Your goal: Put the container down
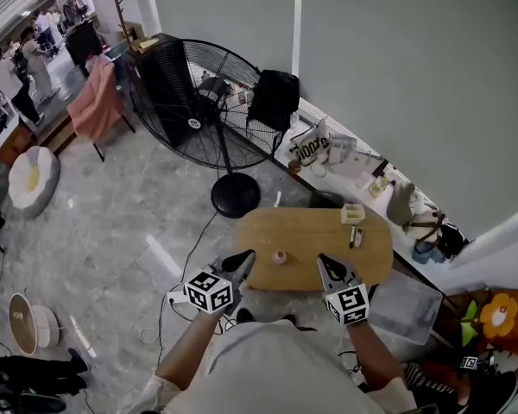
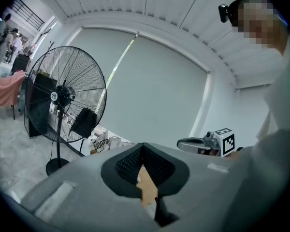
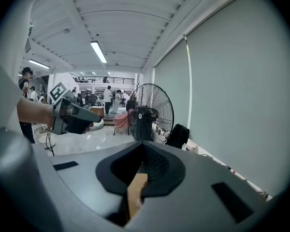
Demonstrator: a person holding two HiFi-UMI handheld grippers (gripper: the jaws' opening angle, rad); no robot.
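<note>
Little can be made out of the container [image 1: 279, 256]: from the head view it is seen only as a small pinkish thing standing on the oval wooden table [image 1: 311, 264], near the edge closest to the person. Its shape and its contents cannot be told. It lies between the left tongs [image 1: 244, 260] and the right tongs [image 1: 326, 264], and is touched by neither.

In the left gripper view the left tongs [image 2: 142, 153] are pressed together with nothing pinched. Most of the scene below is covered by their grey housing, and only a tan sliver is seen under the pads. The same is found in the right gripper view, where the right tongs [image 3: 144, 153] are closed on nothing and a tan strip is glimpsed beneath them.

Farther back on the table a small pale box [image 1: 352, 213] is seen, with a slim dark object [image 1: 357, 235] just beside it that is too small to be identified. Behind the table a large black fan [image 1: 209, 106] is stood on the floor, with a black bag [image 1: 274, 97] near it against the wall. A clear bin [image 1: 407, 305] is placed just beside the table's right end. The person's legs are hidden by the torso.
</note>
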